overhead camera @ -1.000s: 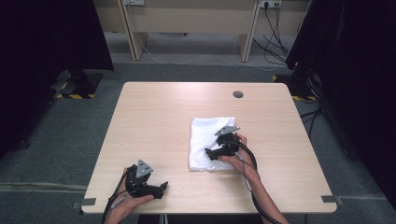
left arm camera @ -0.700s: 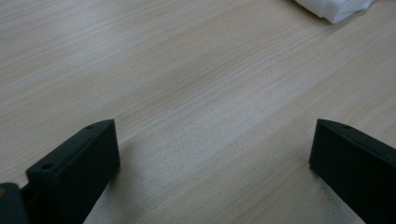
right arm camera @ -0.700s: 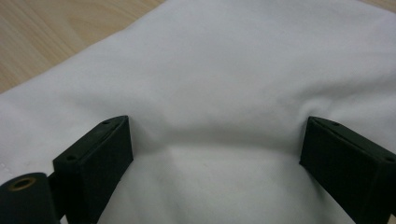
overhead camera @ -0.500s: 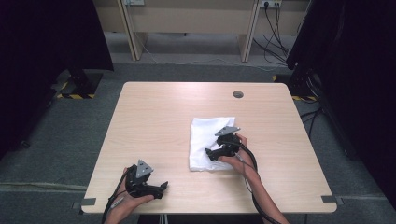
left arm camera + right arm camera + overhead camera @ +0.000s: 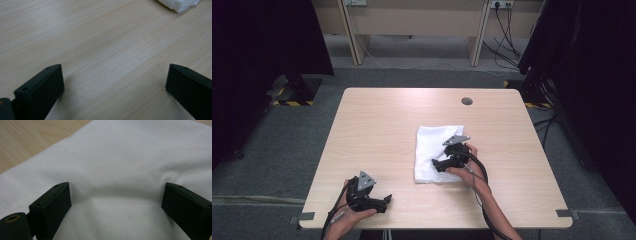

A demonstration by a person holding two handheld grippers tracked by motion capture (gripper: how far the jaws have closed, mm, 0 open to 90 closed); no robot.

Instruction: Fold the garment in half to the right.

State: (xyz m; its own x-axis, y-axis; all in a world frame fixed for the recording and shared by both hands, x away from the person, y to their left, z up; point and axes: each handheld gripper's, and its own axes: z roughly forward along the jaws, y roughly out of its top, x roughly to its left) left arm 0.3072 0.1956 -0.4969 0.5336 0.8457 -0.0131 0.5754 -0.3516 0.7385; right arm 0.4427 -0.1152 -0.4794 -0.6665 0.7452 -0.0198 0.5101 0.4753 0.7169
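While right tool (image 5: 116,200) gapes over white cloth (image 5: 432,150), left tool (image 5: 112,87) wide open, empty, on table (image 5: 377,130)

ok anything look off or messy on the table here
Nothing stands out. The white cloth lies folded on the table, slightly rumpled, with the right gripper open over it. The left gripper is open above bare wood. No spills or damage visible.

Nothing has visibly changed: the right gripper (image 5: 438,165) has stayed on the white cloth (image 5: 432,145).
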